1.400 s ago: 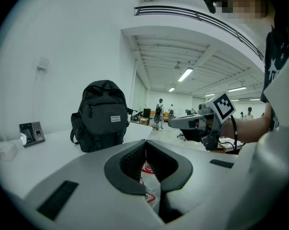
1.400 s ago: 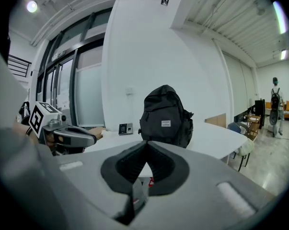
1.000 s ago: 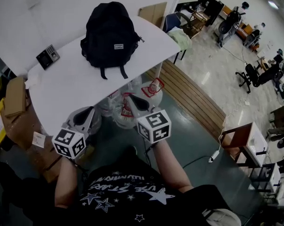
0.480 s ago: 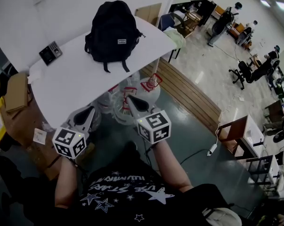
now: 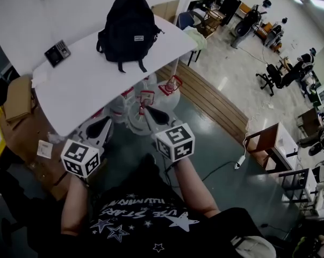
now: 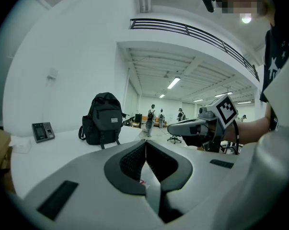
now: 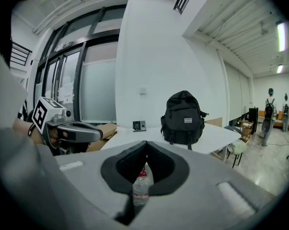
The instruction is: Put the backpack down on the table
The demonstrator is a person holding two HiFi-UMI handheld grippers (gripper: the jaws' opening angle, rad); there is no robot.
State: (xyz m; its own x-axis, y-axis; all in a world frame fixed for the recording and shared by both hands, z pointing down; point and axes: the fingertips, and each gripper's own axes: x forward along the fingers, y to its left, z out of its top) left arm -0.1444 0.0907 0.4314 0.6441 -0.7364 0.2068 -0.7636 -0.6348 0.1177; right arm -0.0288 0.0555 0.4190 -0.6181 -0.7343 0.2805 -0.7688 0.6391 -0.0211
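The white tabletop (image 5: 92, 93) is stretching away in front of you, and the black backpack (image 5: 128, 28) is standing upright on it toward its far right corner, its two loose straps trailing onto the surface on the side facing you; nothing is gripping or touching the backpack, and it is sitting well apart from both of your tools. Under the tabletop's near edge a bundle of wrapped water bottles (image 5: 143, 109) is resting on the floor, and a cardboard box (image 5: 18, 98) is sitting off the tabletop's left end. You are holding the left tool (image 5: 107, 122) and the right tool (image 5: 146, 110) side by side, short of the near edge and pointing toward the backpack; in the left gripper view the left tool (image 6: 145, 145) is showing its dark pads pressed together at the tips with nothing clamped between them; in the right gripper view the right tool (image 7: 145, 146) is likewise pinched fully closed and empty, with only a bottle from the bundle showing through the hollow below its pads. A small dark keypad device (image 5: 57, 52) is lying flat on the tabletop, left of the backpack and well apart from it.
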